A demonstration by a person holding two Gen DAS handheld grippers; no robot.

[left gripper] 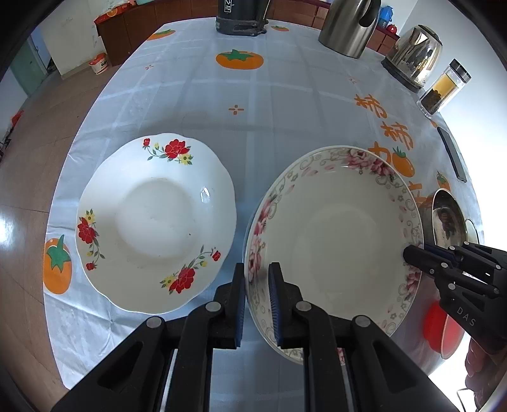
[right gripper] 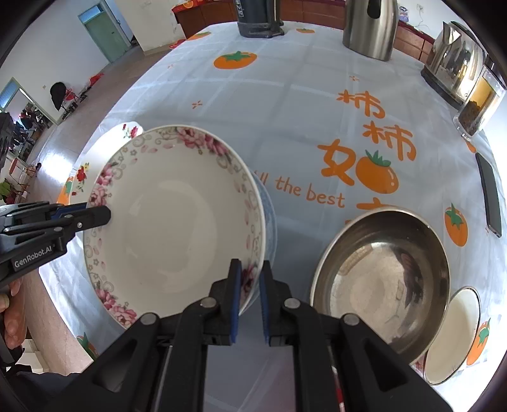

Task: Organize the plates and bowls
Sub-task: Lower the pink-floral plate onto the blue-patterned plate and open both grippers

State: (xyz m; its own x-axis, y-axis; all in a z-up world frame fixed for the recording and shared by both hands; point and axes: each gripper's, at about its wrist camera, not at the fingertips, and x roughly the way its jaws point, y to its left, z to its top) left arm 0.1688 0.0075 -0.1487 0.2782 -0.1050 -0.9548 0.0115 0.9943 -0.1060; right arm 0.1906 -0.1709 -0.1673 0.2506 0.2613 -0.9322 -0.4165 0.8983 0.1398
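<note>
Two handheld grippers clamp opposite edges of a pink-flowered plate (left gripper: 332,241) above a table spread with a pale blue persimmon-print cloth (left gripper: 285,104). The left gripper (left gripper: 257,304) has its blue-padded jaws nearly closed on the plate's left rim; the right gripper (right gripper: 250,298) pinches the right rim just as tightly, one pad inside the dish and one outside. The plate tilts, and its lower edge is hidden behind the gripper bodies in both wrist views.

In the right wrist view a pale blue edge (right gripper: 269,209) shows just behind the plate's right rim; whether it is a second dish or the plate's own underside cannot be told. The pink-flowered plate is empty.

Just beside it to the left a scalloped white plate with red flowers (left gripper: 155,222) lies flat on the cloth, also empty. To the right sits a steel bowl (right gripper: 380,279) holding nothing but reflections, with a small white-lined dish (right gripper: 453,336) next to it, partly cut off by the lens edge.

Along the far edge stand a steel kettle (left gripper: 348,28), a glass kettle (left gripper: 412,57) and a clear bottle of amber liquid (left gripper: 443,88); a dark appliance (left gripper: 240,19) is cropped at the top. A phone (right gripper: 491,196) lies near the right border.
</note>
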